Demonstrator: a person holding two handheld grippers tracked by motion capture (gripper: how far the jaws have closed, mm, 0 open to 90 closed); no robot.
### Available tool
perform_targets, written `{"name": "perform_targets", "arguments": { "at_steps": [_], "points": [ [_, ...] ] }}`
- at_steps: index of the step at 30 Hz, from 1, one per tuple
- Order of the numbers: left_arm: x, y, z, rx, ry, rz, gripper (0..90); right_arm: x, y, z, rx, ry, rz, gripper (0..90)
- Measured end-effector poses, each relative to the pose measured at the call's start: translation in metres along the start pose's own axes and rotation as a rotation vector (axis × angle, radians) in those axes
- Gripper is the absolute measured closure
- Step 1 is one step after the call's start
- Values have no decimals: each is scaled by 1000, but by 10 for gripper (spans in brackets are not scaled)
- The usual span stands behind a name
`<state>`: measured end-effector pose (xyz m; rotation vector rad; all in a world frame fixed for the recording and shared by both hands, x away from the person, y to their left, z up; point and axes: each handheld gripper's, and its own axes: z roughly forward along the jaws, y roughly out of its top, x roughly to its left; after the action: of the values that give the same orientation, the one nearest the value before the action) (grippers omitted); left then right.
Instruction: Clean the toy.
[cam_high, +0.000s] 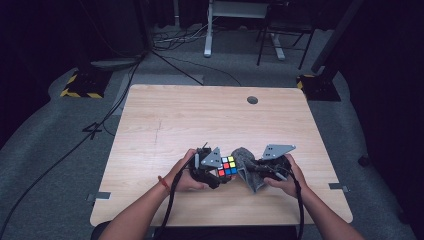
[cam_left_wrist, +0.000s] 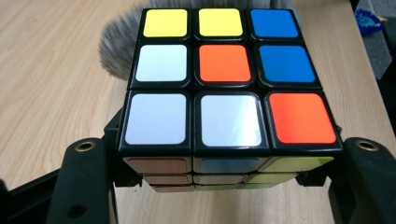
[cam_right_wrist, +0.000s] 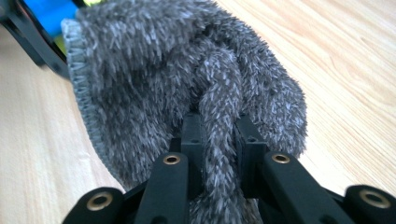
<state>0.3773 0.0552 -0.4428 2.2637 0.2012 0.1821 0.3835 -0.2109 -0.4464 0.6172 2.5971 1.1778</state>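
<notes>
A scrambled puzzle cube (cam_high: 227, 166) sits near the table's front edge, clamped between the jaws of my left gripper (cam_high: 220, 175). In the left gripper view the cube (cam_left_wrist: 224, 79) shows a top face of yellow, blue, white, orange and red stickers, and the black jaws press its two sides. A grey fluffy cloth (cam_high: 248, 167) touches the cube's right side. My right gripper (cam_high: 256, 169) is shut on a fold of that cloth (cam_right_wrist: 187, 79), pinched between its fingers (cam_right_wrist: 196, 140). The cloth (cam_left_wrist: 116, 51) also peeks out behind the cube.
The light wooden table (cam_high: 200, 120) has a round cable hole (cam_high: 252, 100) at the back right. Beyond the table lie cables, stand bases with yellow-black tape (cam_high: 80, 85) and desk legs (cam_high: 207, 30) on grey carpet.
</notes>
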Motion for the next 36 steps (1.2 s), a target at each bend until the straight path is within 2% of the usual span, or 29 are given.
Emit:
{"name": "perform_targets", "arguments": {
  "at_steps": [1,6,9,12,16,20,27,33,36],
  "points": [
    [-1,1,0,-6,0,0,340,-1,-3,2,3,6,13,781],
    [-1,3,3,-9,-7,13,340,1,-3,3,-4,7,11,781],
    [-1,4,5,-11,-4,16,339,3,-3,1,-51,56,17,782],
    [-1,5,8,3,2,15,339,6,-1,-3,-92,84,13,783],
    [0,4,8,-9,4,2,337,10,2,-4,-117,96,15,783],
    [2,4,8,-15,1,-9,334,11,5,-8,-172,107,14,786],
    [-2,4,16,34,2,13,331,16,10,-11,-215,126,-15,786],
    [-5,3,25,81,10,45,329,26,20,-10,-224,157,-60,786],
    [-4,2,25,82,15,37,331,28,22,-9,-204,138,-78,786]
  ]
}}
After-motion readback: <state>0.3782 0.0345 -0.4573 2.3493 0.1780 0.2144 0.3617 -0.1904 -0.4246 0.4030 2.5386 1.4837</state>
